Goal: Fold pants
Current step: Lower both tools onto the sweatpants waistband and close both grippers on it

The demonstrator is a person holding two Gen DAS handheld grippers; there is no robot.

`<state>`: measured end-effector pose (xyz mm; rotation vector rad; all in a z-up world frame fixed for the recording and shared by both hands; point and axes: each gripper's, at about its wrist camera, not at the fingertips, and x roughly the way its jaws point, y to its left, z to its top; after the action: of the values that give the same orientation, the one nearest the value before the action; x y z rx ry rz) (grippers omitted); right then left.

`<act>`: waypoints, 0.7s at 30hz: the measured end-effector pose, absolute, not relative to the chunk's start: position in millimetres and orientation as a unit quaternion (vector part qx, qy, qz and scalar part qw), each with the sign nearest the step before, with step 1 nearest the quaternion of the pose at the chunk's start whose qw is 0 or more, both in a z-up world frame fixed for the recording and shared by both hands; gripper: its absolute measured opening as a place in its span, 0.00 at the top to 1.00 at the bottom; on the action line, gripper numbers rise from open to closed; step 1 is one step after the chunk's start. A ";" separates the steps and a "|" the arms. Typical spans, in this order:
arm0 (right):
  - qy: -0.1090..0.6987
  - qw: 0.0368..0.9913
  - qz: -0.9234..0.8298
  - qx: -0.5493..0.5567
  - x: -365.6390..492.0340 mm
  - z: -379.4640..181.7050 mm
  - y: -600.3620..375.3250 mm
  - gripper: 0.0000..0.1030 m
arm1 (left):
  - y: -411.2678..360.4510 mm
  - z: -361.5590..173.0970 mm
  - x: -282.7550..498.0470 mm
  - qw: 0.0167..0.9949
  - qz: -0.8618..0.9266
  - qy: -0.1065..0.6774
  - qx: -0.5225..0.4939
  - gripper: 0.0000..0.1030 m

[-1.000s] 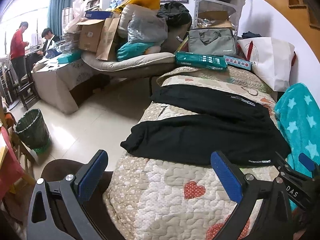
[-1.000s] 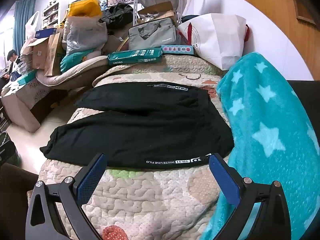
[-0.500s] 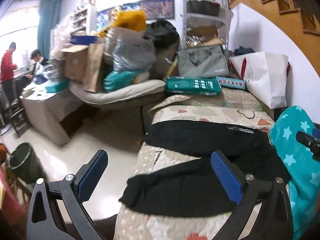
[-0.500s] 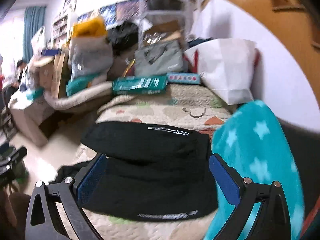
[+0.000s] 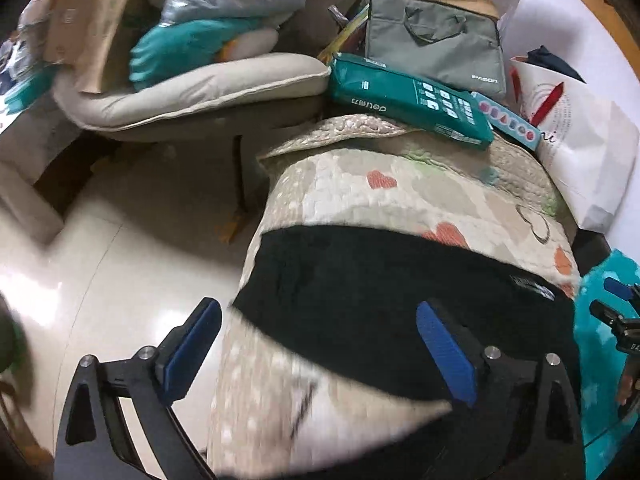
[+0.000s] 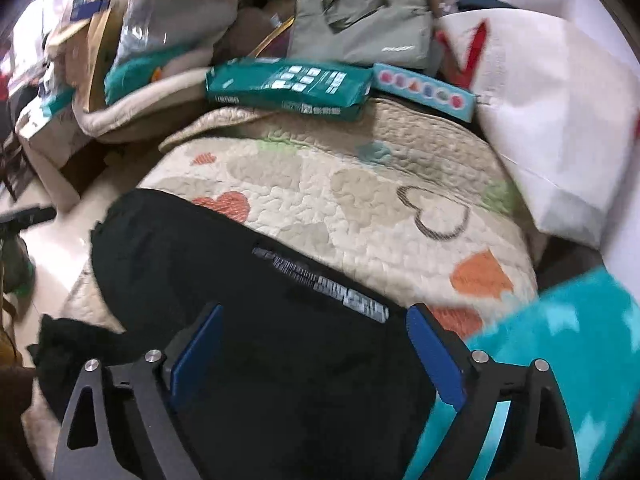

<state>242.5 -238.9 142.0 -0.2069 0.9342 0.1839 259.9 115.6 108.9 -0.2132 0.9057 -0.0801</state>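
Black pants (image 5: pixel 380 292) lie spread across a quilted cover with hearts (image 5: pixel 400 200). In the right wrist view the pants (image 6: pixel 260 320) show a white printed band along the far edge. My left gripper (image 5: pixel 320 344) hovers open over the far leg's end near the bed's left edge, nothing between its blue pads. My right gripper (image 6: pixel 316 348) hangs over the waist part by the printed band; its jaws are closing, still wide, and the cloth lies below them, not pinched. The right gripper also shows at the left wrist view's right edge (image 5: pixel 618 312).
A teal star blanket (image 6: pixel 560 340) lies right of the pants. A green box (image 5: pixel 408 100), a grey bag (image 5: pixel 436 36) and a white bag (image 5: pixel 580 152) crowd the far end. Left of the bed is tiled floor (image 5: pixel 100 272) and a beige cushion (image 5: pixel 192 92) with piled boxes.
Both grippers have swept forward along the bed and tipped downward, from the near edge to above the pants' far leg and waist. The right jaws have narrowed slightly.
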 end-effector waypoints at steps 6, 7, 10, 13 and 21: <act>0.480 0.866 0.109 -0.092 292.4 105.3 -241.2 0.10 | 110.3 77.8 334.7 0.883 -0.059 0.455 -0.097 0.05; 0.484 0.863 0.115 -0.092 299.2 99.8 -241.3 0.10 | 107.0 72.4 347.3 0.883 -0.065 0.457 -0.089 0.05; 0.494 0.854 0.135 -0.093 312.8 87.6 -240.4 0.10 | 97.8 62.1 370.1 0.882 -0.078 0.461 -0.056 0.05; 0.503 0.846 0.147 -0.099 324.3 74.1 -240.0 0.13 | 85.8 46.7 390.2 0.877 -0.095 0.472 -0.002 0.05; 0.521 0.833 0.159 -0.097 340.9 45.0 -236.6 0.27 | 71.6 20.7 405.3 0.856 -0.148 0.493 0.049 0.25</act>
<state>340.9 -236.6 45.0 -0.2063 1.1032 0.3374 405.3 71.6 20.7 0.1020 1.0360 -0.3113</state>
